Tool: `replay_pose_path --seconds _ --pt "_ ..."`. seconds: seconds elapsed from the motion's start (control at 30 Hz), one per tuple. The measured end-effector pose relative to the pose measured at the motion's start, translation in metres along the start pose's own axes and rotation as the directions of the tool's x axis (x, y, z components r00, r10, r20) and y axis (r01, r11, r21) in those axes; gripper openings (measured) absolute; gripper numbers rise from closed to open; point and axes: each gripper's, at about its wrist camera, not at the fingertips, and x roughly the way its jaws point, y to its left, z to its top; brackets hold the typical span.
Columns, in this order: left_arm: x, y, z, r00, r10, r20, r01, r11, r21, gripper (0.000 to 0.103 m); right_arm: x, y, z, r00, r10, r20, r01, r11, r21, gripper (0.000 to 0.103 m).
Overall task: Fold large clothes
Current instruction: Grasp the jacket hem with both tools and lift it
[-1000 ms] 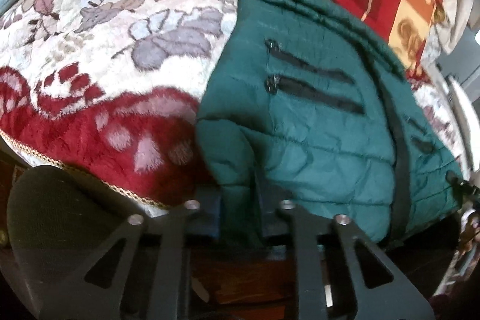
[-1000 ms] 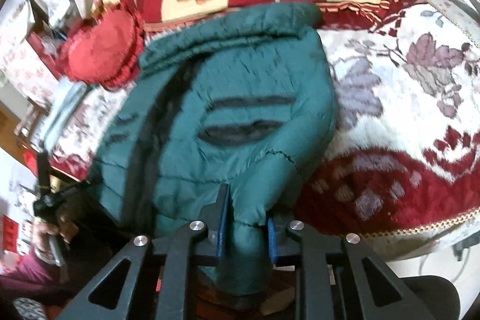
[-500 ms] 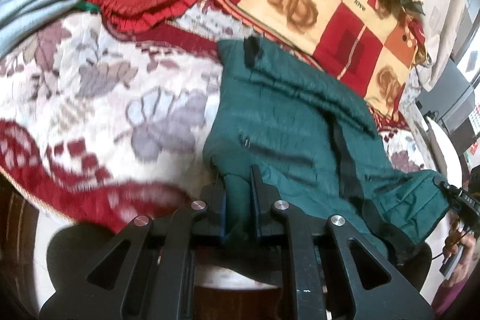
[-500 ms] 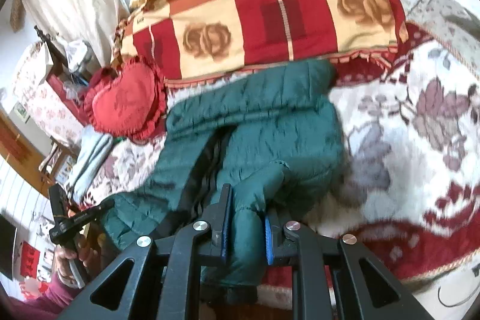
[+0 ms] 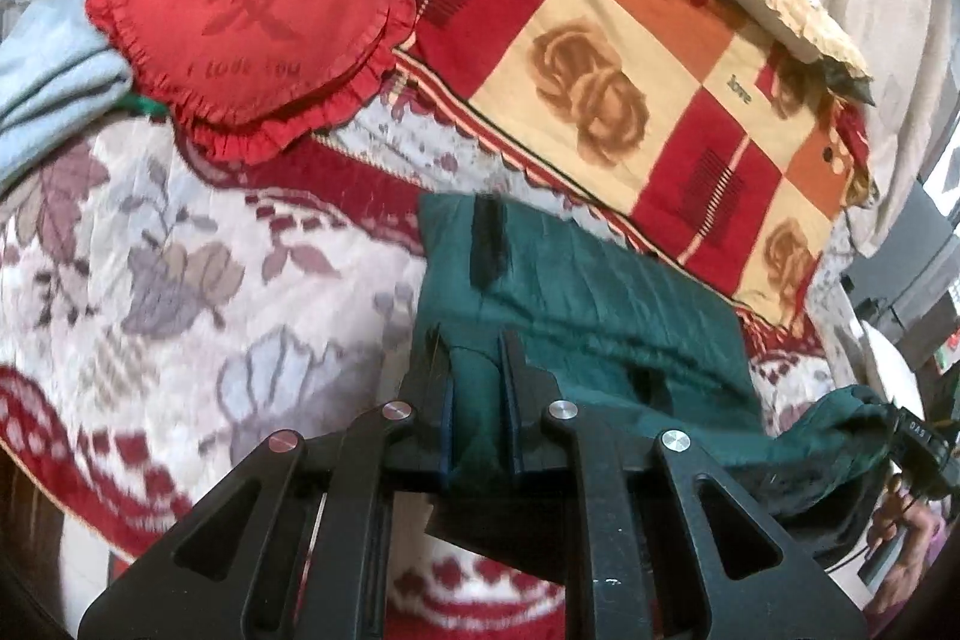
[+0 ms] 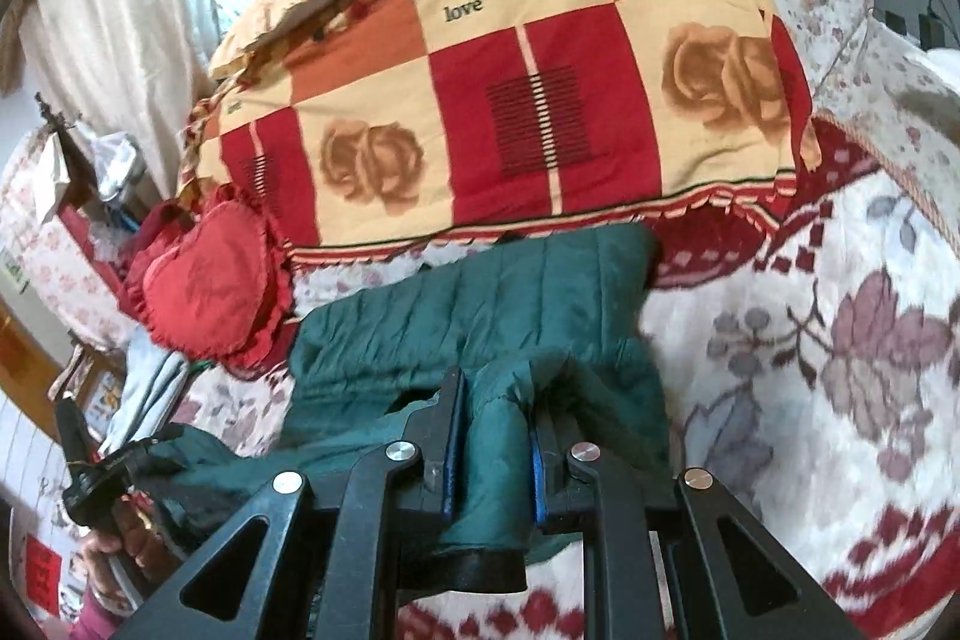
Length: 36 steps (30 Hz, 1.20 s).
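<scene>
Jacket [image 5: 600, 304] lies on floral bedspread [image 5: 180, 280], far edge toward patchwork quilt [image 5: 600, 40]. I have left gripper [image 5: 477, 400] and right gripper [image 6: 492, 436] each clamped on near hem corners, fold goes straight ahead.

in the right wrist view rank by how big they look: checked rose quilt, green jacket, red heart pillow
1. checked rose quilt, largest.
2. green jacket, though it lies nearer the camera and is partly hidden by the fingers, so unsure.
3. red heart pillow, clearly smallest.
</scene>
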Motion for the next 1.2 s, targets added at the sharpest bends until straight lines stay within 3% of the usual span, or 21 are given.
replay_pose_path --seconds 0.33,0.6,1.0,1.2 --pt "0.06 -0.027 0.059 0.996 0.084 0.012 -0.084 0.996 0.003 0.012 0.069 -0.011 0.058 0.995 -0.095 -0.02 0.096 0.995 0.027 0.016" --pt "0.124 -0.027 0.086 0.984 0.178 -0.006 -0.178 0.984 -0.006 0.012 0.129 -0.032 0.087 0.982 -0.176 -0.068 0.18 0.982 0.057 0.016" --pt "0.193 -0.036 0.095 0.965 0.261 -0.023 -0.26 0.964 0.053 0.012 0.204 -0.072 0.089 0.969 -0.201 -0.142 0.223 0.962 0.16 0.016" --pt "0.205 -0.03 0.091 0.969 0.246 -0.034 -0.244 0.969 0.041 0.013 0.209 -0.085 0.085 0.981 -0.141 -0.133 0.169 0.958 0.234 0.022"
